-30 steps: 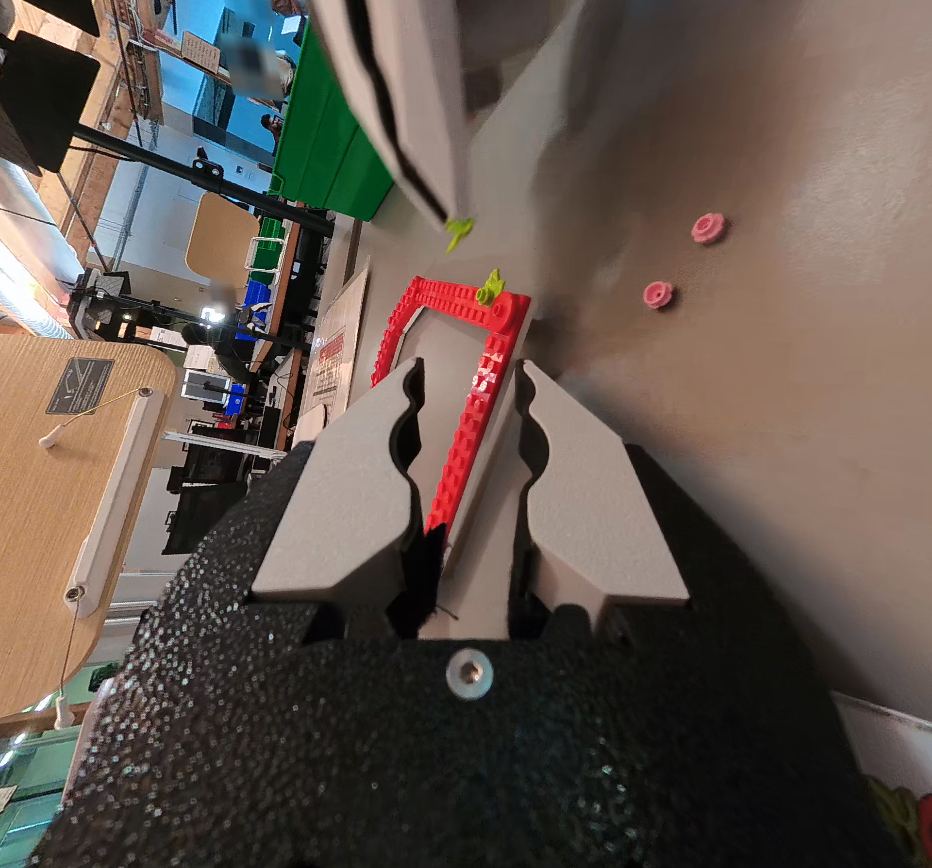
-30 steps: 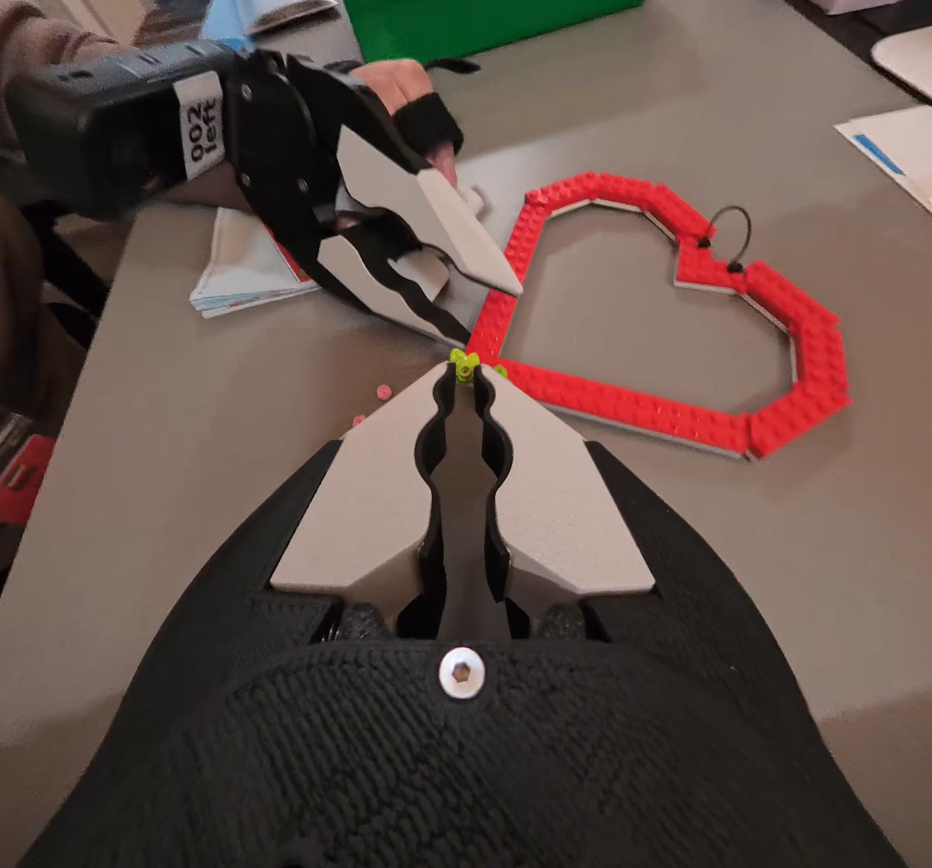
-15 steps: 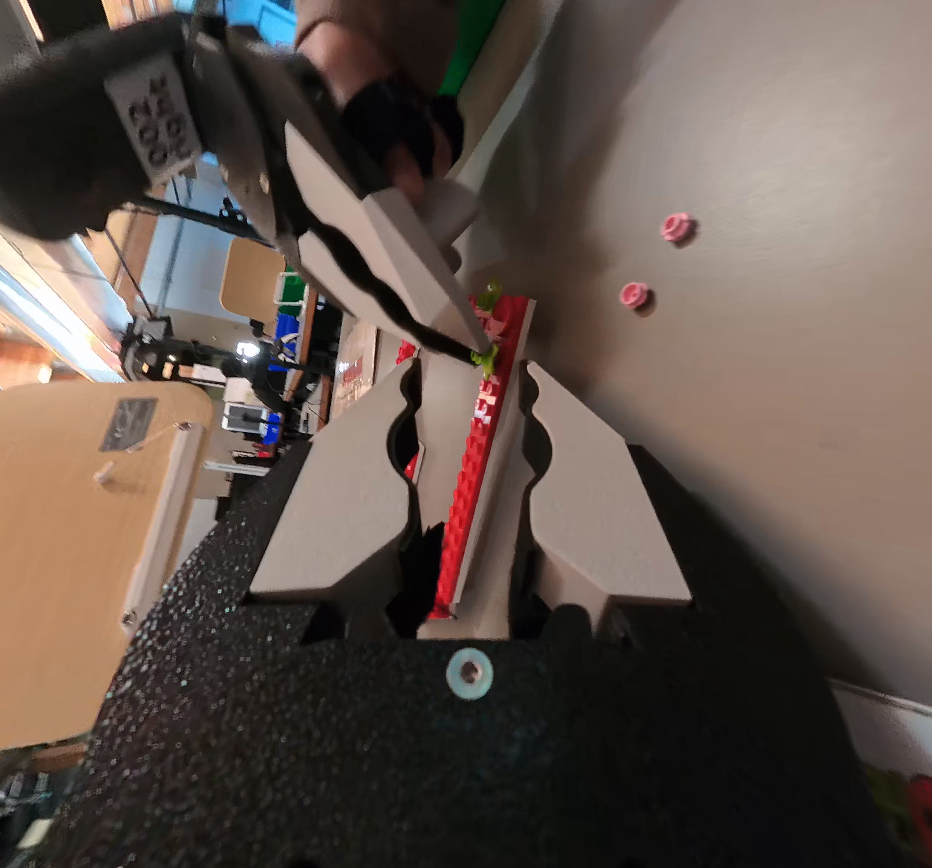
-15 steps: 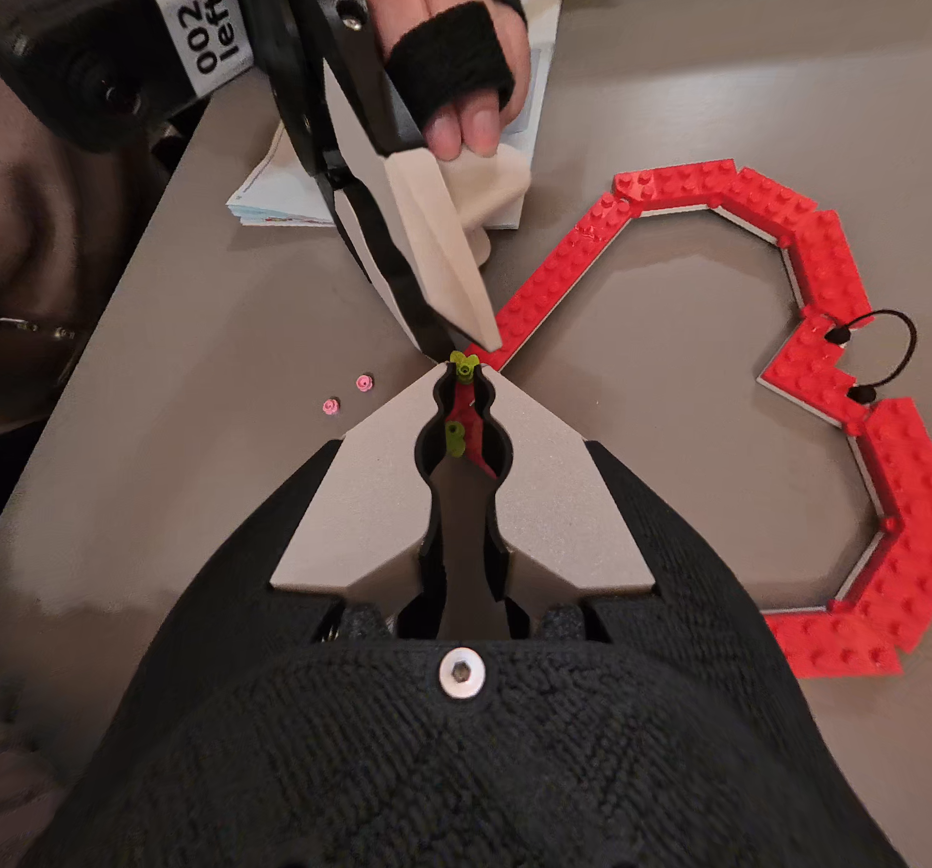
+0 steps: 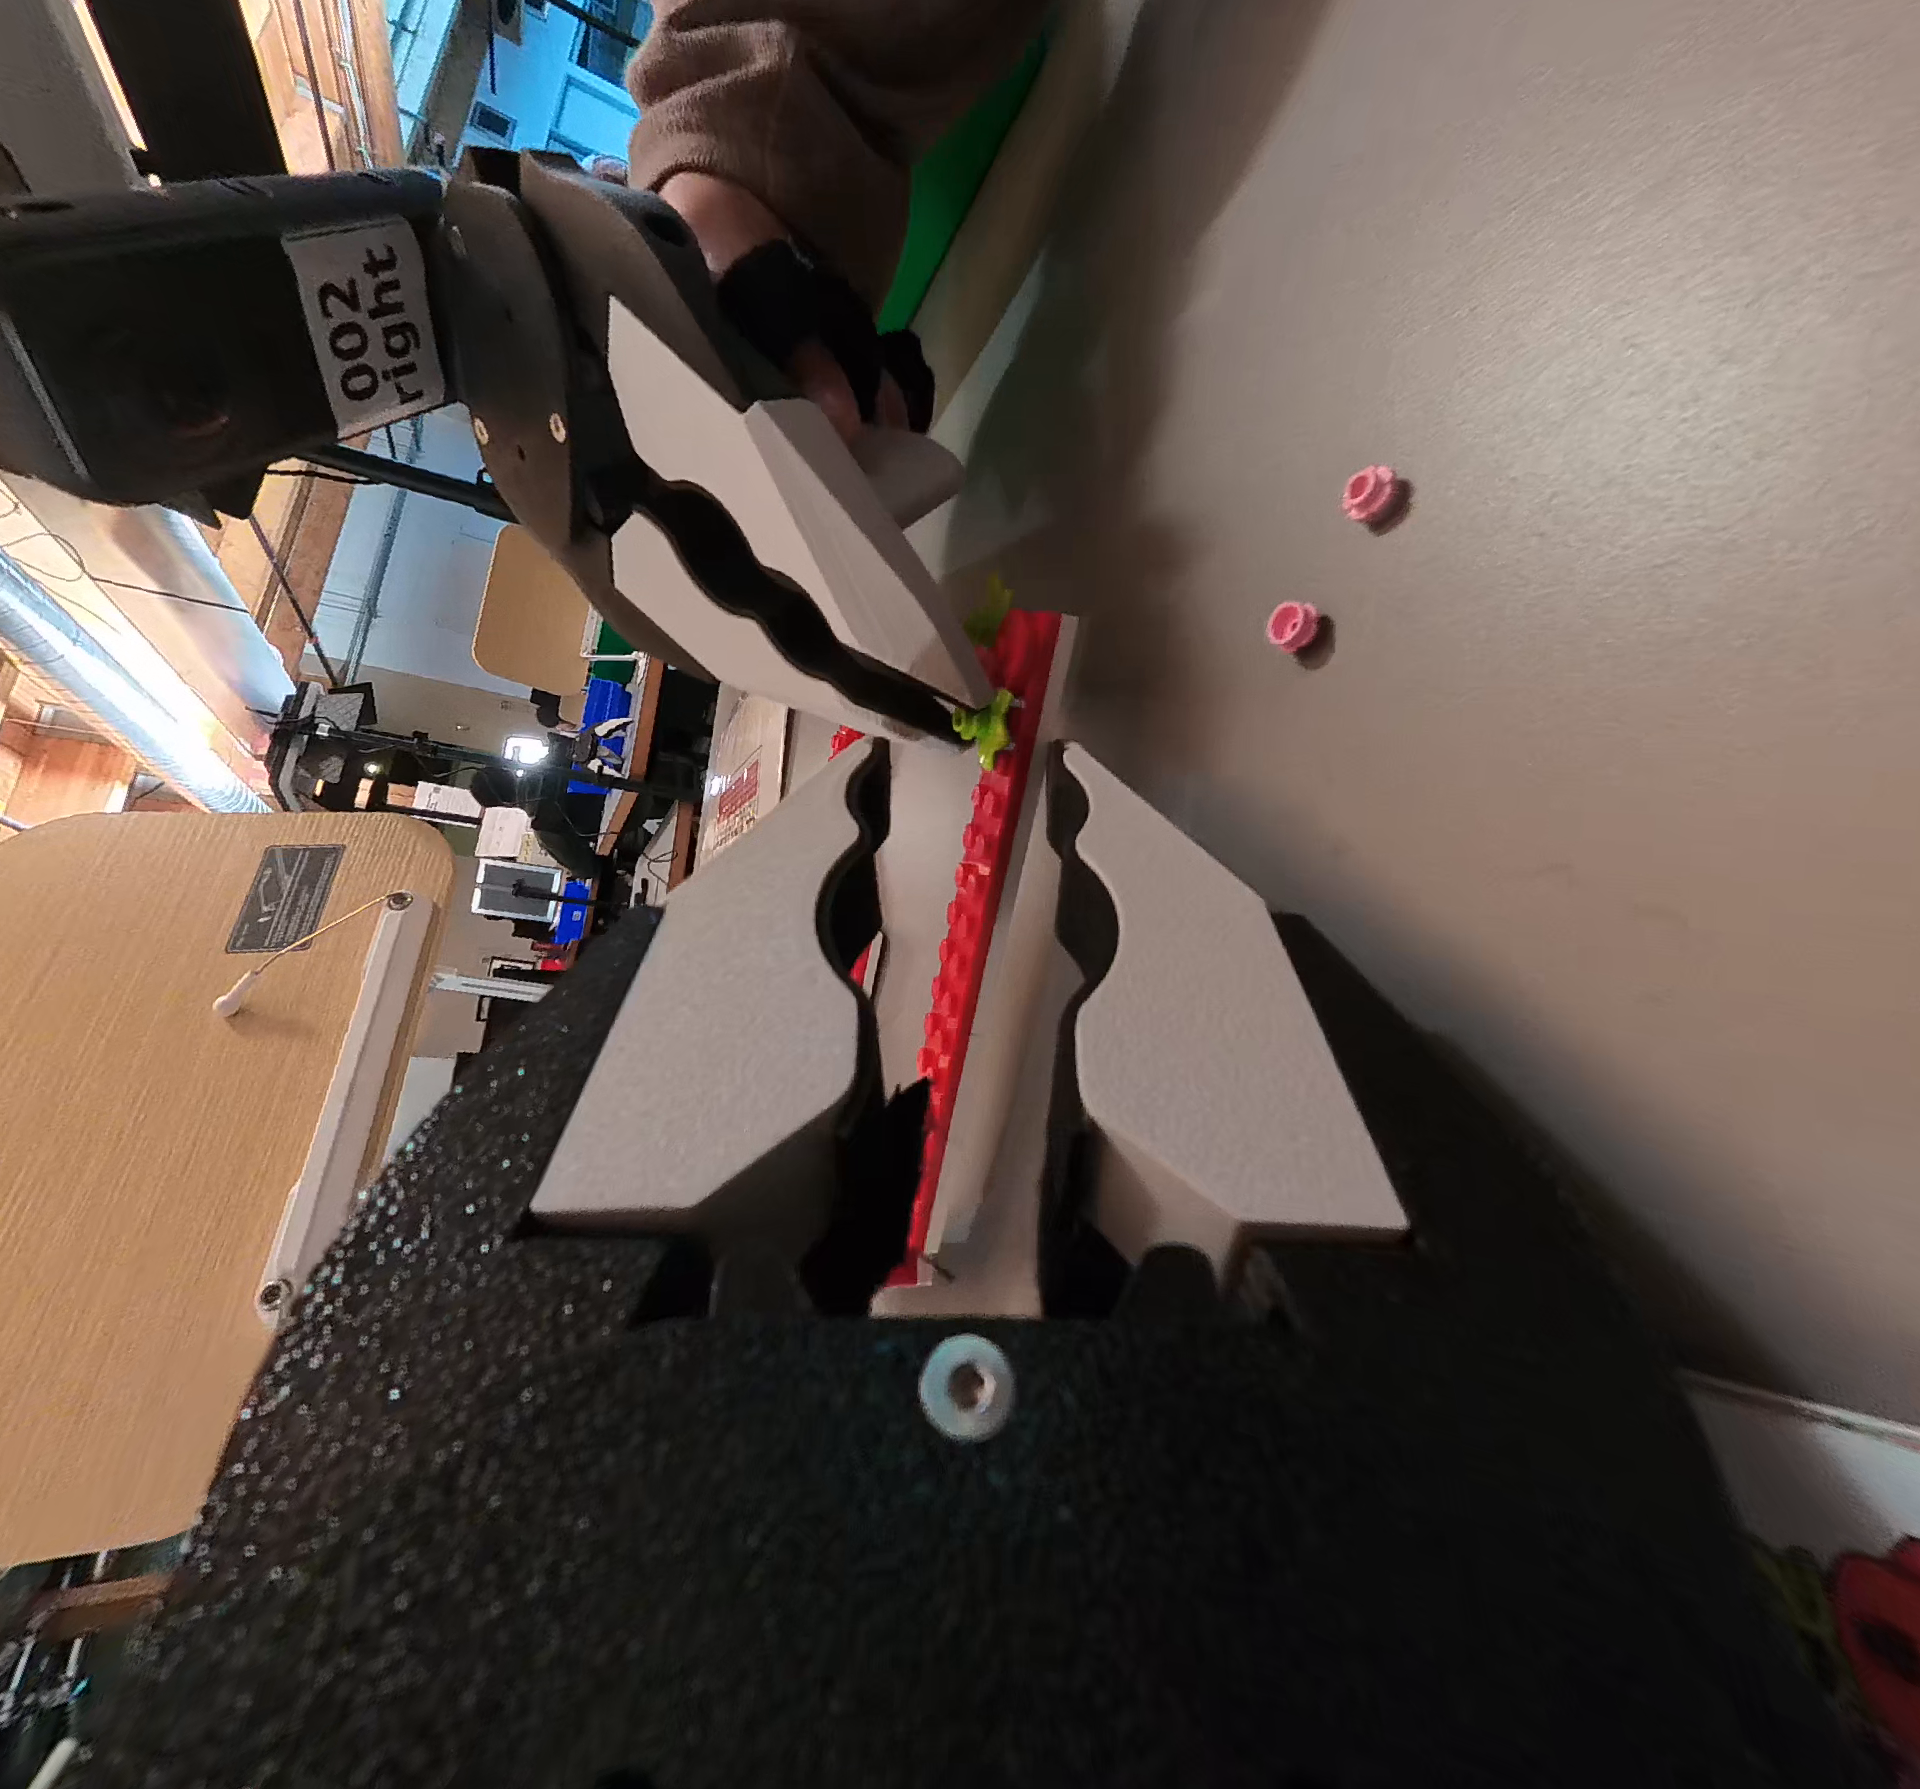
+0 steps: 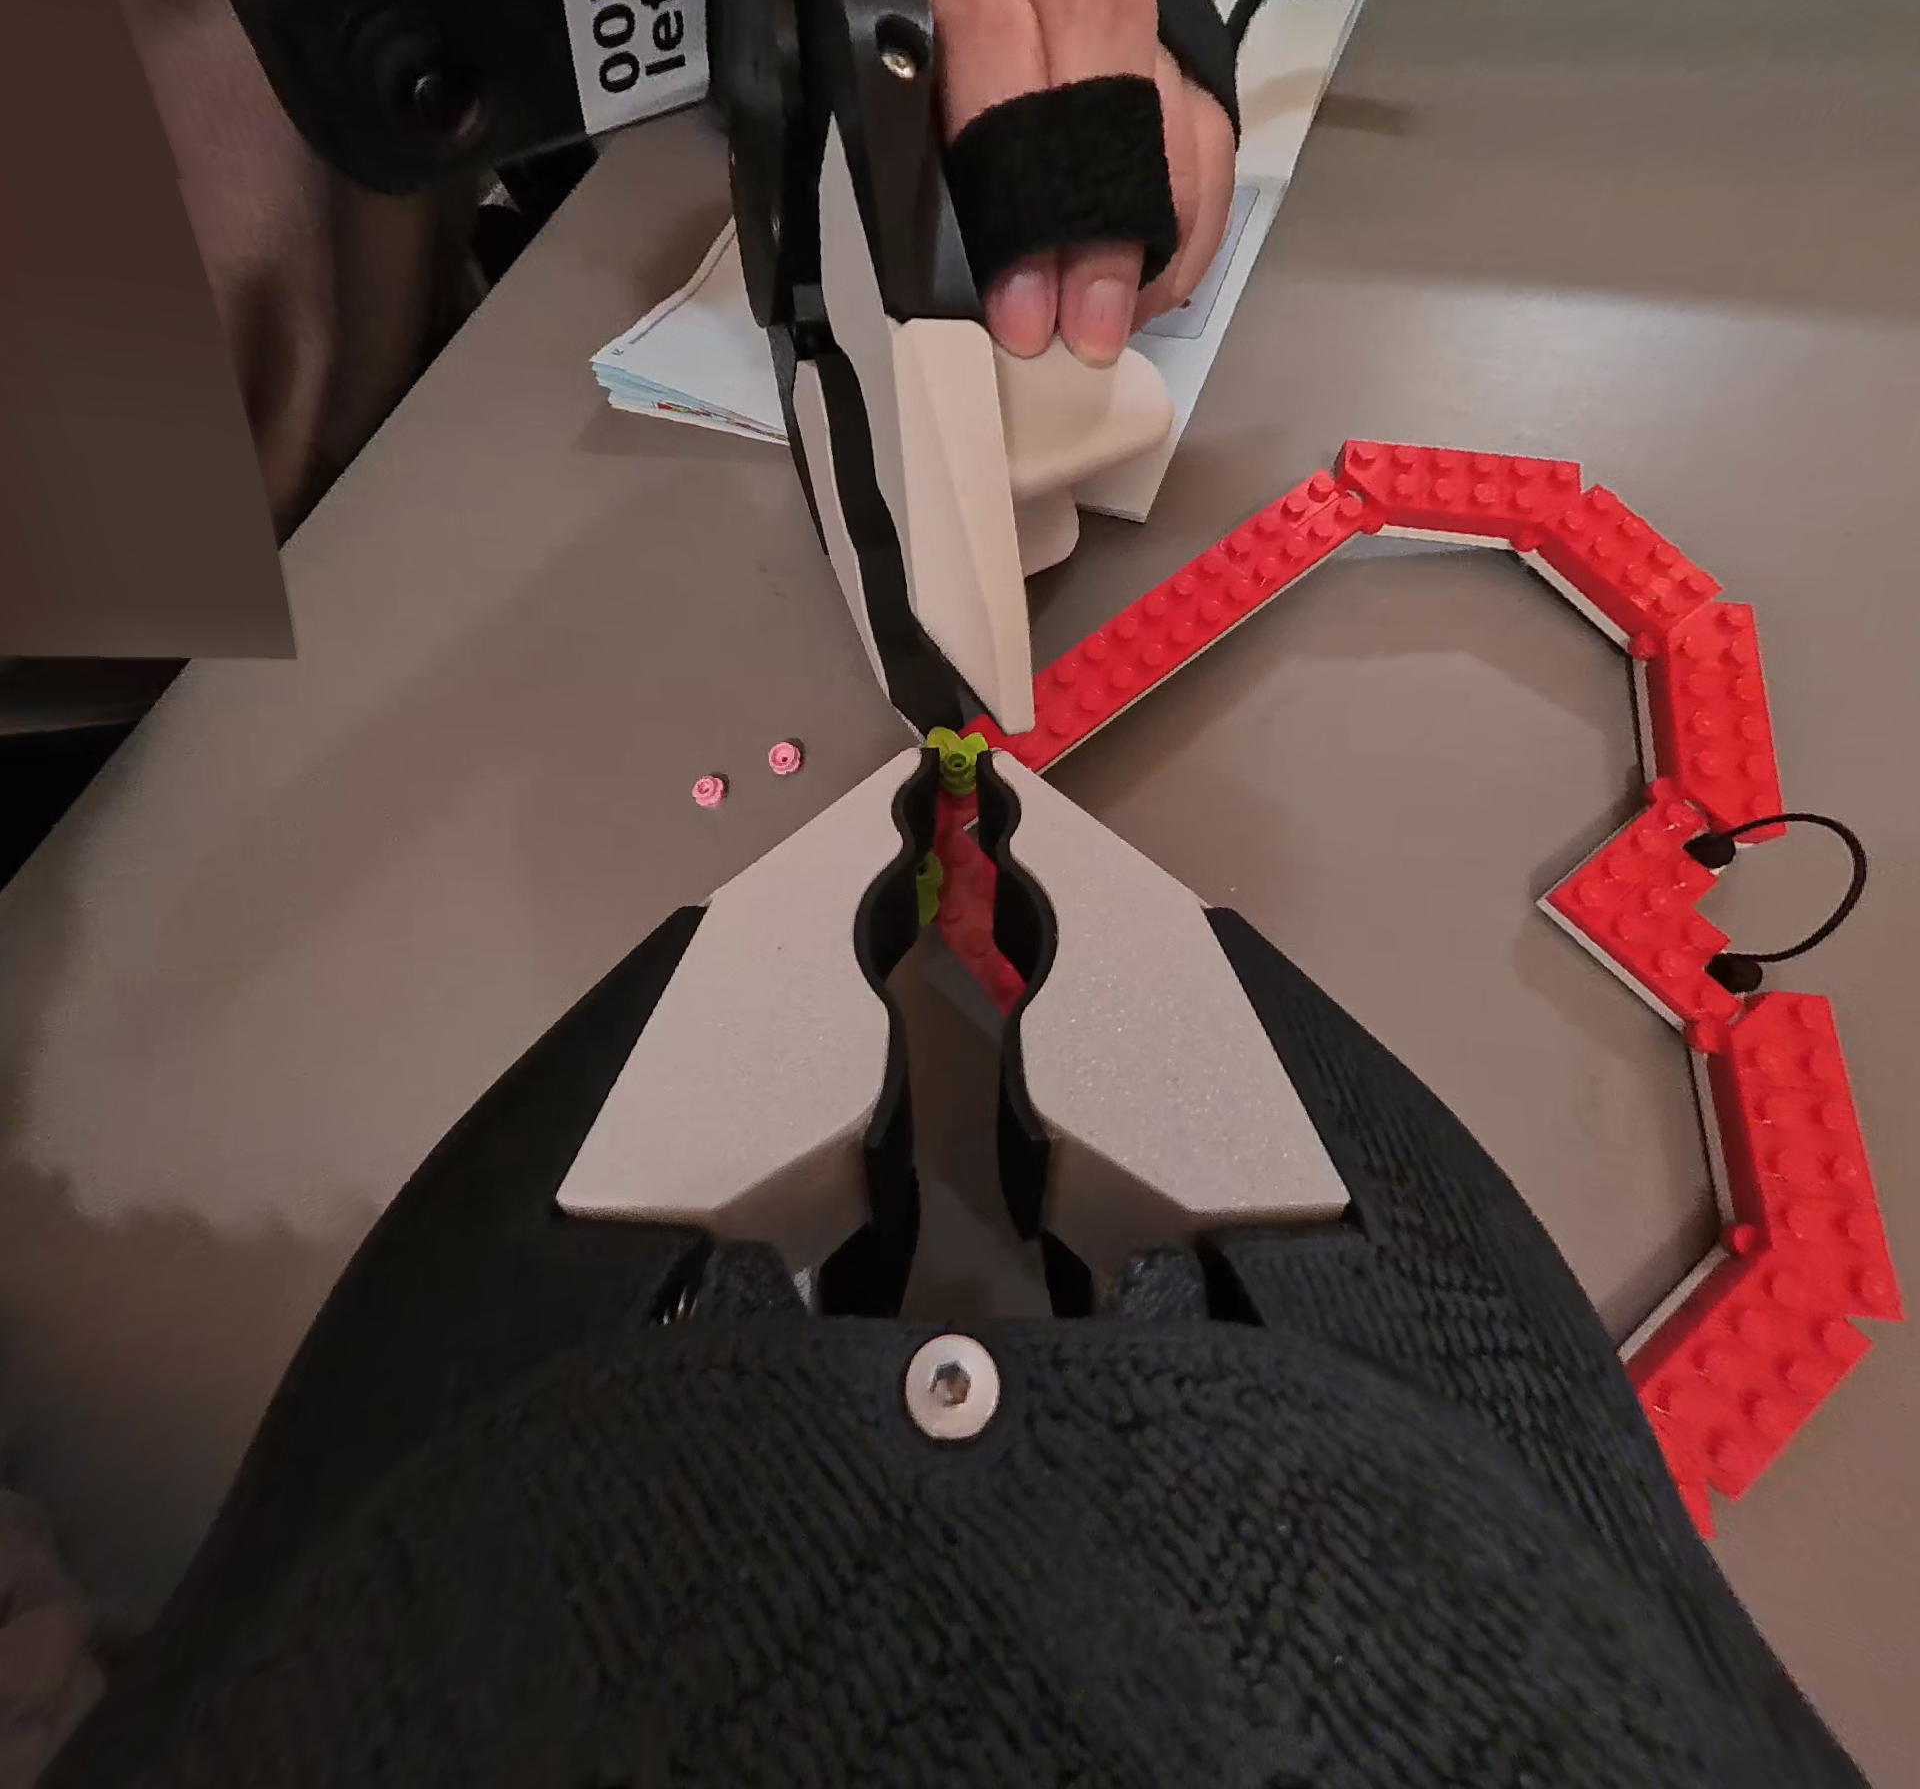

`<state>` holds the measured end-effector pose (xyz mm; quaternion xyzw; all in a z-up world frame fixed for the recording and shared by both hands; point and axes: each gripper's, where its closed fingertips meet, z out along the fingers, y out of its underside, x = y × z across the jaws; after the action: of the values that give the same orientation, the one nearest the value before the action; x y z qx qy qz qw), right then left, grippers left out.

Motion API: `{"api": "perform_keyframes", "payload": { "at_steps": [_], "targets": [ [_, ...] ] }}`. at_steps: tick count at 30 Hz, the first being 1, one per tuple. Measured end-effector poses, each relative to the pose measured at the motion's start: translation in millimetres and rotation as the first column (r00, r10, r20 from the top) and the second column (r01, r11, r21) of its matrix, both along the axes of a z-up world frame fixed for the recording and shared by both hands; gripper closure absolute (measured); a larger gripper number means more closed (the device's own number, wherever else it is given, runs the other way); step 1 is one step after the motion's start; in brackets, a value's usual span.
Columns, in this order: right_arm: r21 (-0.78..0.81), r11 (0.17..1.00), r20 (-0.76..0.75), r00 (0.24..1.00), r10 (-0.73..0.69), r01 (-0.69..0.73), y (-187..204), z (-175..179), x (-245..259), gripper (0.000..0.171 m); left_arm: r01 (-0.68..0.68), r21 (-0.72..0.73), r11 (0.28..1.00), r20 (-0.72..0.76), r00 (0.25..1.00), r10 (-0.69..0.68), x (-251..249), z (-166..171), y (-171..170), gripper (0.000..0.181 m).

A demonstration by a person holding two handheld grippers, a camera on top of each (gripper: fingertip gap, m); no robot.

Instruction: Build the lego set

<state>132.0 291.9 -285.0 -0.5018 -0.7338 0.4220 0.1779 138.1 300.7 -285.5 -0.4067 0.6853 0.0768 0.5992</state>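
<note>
On the grey table (image 6: 1351, 181) lay the red heart-shaped brick frame (image 6: 1714, 731), flat, a black cord loop (image 6: 1808, 887) fixed at its notch; the right gripper (image 6: 956, 760) was clamped on a small lime-green piece (image 6: 954, 765), held at the frame's pointed tip beside a second green piece (image 6: 928, 885) already seated on the red studs. The left gripper (image 5: 966, 752) stood with its fingers parted — the frame's straight edge (image 5: 971, 960) ran between them, though contact could not be confirmed. Two pink round studs (image 6: 746, 773) rested on the table just left of the tip; a booklet (image 6: 707, 357) lay behind the left gripper.
</note>
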Motion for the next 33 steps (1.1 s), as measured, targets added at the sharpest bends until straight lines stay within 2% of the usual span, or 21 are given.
{"api": "perform_keyframes", "payload": {
  "at_steps": [8, 13, 19, 26, 33],
  "targets": [
    [-0.046, 0.999, 0.007, 1.000, 0.008, -0.008, -2.4, 4.6, 0.8, 0.166, -0.005, -0.009, 1.000, 0.002, 1.000, 0.005, -0.3, -1.0, 0.9, 0.153],
    [-0.019, 1.000, 0.037, 0.999, 0.015, -0.015, -5.4, -1.5, 0.4, 0.166, 0.004, 0.010, 1.000, -0.013, 1.000, -0.004, 0.0, -1.6, -1.2, 0.150],
    [0.009, 1.000, 0.043, 0.999, 0.027, -0.027, -9.2, 0.2, 2.2, 0.166, 0.073, 0.090, 0.993, -0.055, 0.996, -0.068, 4.3, -1.8, -14.1, 0.162],
    [-0.007, 1.000, 0.056, 0.998, 0.027, -0.027, -13.2, -0.3, 5.3, 0.166, 0.058, 0.040, 0.998, -0.017, 0.998, -0.058, 3.9, -0.4, -10.7, 0.154],
    [0.049, 0.998, 0.112, 0.993, 0.031, -0.036, -16.8, -4.8, 4.8, 0.166, 0.088, 0.058, 0.994, -0.041, 0.995, -0.086, 5.0, -2.1, -15.9, 0.153]
  ]
}}
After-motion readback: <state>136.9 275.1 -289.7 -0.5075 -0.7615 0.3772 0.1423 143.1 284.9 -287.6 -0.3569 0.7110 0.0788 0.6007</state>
